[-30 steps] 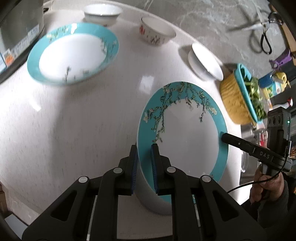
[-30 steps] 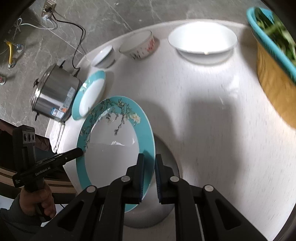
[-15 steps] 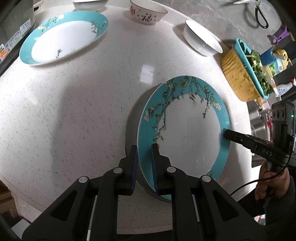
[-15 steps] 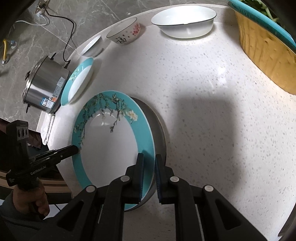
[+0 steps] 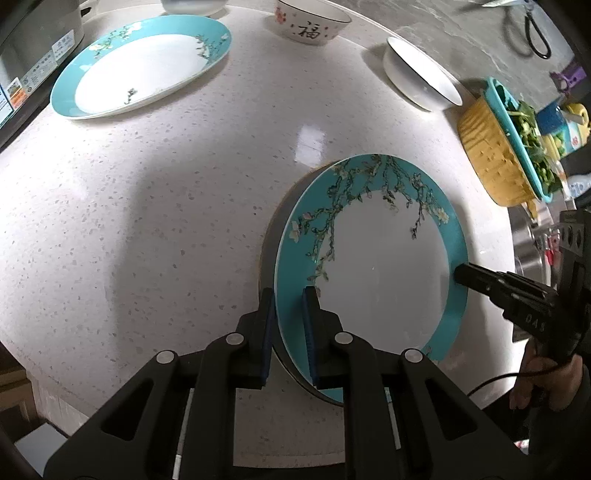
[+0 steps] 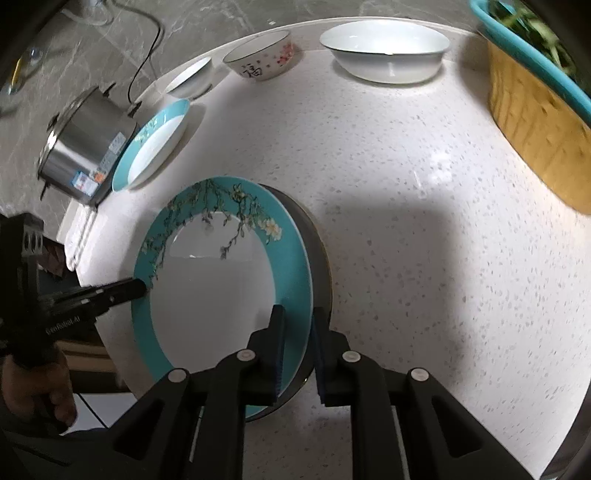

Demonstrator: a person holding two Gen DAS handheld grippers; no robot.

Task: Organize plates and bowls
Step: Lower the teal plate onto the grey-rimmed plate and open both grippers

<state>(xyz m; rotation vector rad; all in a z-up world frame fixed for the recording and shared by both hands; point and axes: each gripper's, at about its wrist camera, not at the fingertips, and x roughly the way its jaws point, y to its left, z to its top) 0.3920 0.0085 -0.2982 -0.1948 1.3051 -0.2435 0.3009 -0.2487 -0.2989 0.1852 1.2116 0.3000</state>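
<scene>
The teal blossom plate (image 5: pixel 373 266) has come down since a second ago: then it hung tilted above the desk (image 5: pixel 166 206), now it lies low on top of a darker plate (image 6: pixel 320 254) whose rim peeks out along one side. The left claw (image 5: pixel 290 328) has its blue pads on either side of the plate's near rim, and the right claw (image 6: pixel 297 347) straddles the opposite rim; both have just eased a little wider, and I cannot tell for sure whether the pads still press the rim or merely flank it. A hand (image 5: pixel 539 380) grips the right tool's handle at the desk's edge.

Further back on the desk lie a second teal plate (image 5: pixel 140 66), a bowl with red flowers and a character on it (image 5: pixel 312 22), and a plain white bowl (image 5: pixel 421 79). A yellow basket with a teal colander of greens (image 5: pixel 498 155) stands near the white bowl, and a steel pot (image 6: pixel 85 147) sits just beside the second teal plate.
</scene>
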